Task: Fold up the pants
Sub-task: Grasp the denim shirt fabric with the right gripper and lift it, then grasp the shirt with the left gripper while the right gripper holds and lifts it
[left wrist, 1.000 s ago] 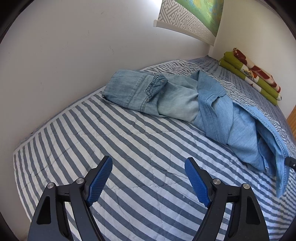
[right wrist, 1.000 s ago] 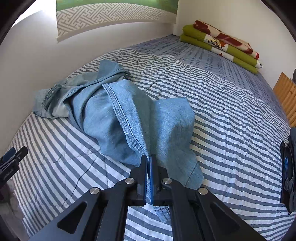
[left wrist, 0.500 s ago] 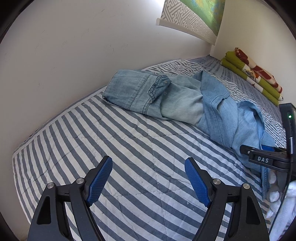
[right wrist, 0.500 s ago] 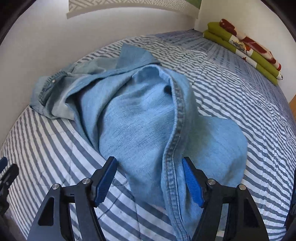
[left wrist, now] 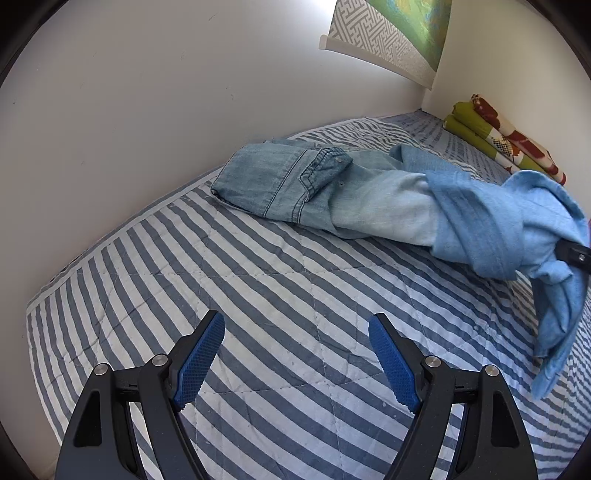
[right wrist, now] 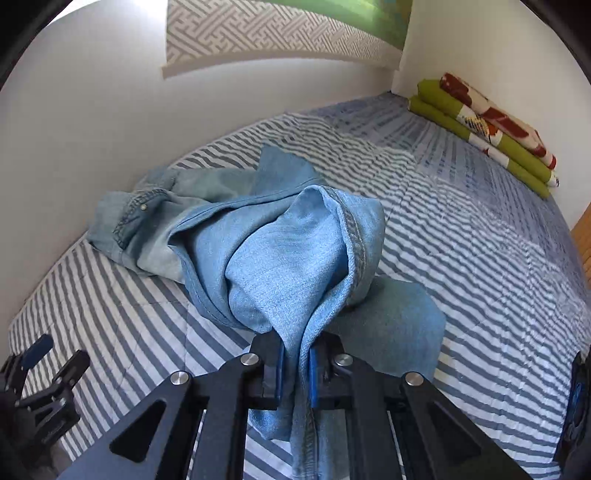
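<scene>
Light blue denim pants (left wrist: 369, 199) lie crumpled on the striped bed cover (left wrist: 258, 288), with the waistband towards the wall on the left. My right gripper (right wrist: 296, 350) is closing its jaws on a gathered fold of a pant leg (right wrist: 288, 266), and the pads press on the cloth. That fold is lifted off the bed, and the hem hangs below the fingers. My left gripper (left wrist: 295, 321) hovers open over bare striped cover, in front of the waistband, with nothing between its fingers. It also shows low on the left as the left gripper (right wrist: 44, 369) in the right wrist view.
A white wall (left wrist: 147, 92) runs along the far side of the bed, with a patterned wall hanging (right wrist: 277, 33) on it. A folded green and red blanket (right wrist: 487, 129) lies in the far right corner. A wooden edge (right wrist: 583, 243) borders the bed on the right.
My right gripper let go of the hem, opened, moved along the leg and closed on a bunched fold, now raised. The left gripper stayed where it was, open.
</scene>
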Demonstrator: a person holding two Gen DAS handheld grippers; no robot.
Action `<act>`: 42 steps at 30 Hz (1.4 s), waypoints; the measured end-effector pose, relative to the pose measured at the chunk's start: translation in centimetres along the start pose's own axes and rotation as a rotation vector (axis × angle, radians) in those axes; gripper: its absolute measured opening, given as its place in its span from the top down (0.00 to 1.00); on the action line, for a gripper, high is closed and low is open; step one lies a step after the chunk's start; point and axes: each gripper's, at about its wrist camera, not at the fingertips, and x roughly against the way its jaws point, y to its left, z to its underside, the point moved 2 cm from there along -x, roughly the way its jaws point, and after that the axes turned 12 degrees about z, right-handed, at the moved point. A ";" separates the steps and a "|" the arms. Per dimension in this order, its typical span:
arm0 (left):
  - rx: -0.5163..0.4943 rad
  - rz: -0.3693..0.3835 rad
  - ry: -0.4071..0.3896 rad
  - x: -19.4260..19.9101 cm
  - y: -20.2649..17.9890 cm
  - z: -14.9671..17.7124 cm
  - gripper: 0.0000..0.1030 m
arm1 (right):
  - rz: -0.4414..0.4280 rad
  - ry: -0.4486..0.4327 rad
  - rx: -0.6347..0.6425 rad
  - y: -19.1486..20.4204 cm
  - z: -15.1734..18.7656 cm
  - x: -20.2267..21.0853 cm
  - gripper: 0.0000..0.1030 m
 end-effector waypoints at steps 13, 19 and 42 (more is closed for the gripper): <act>-0.022 0.051 -0.014 1.7 -0.3 0.7 0.19 | 0.101 0.065 -0.048 -10.3 18.6 11.1 0.95; -0.027 0.139 0.003 2.4 -2.9 1.5 0.19 | 0.158 0.143 -0.159 -15.6 25.9 14.3 0.95; -0.297 0.519 0.126 10.4 -23.8 3.9 0.92 | 0.161 -0.036 -0.257 -19.2 28.2 22.0 0.97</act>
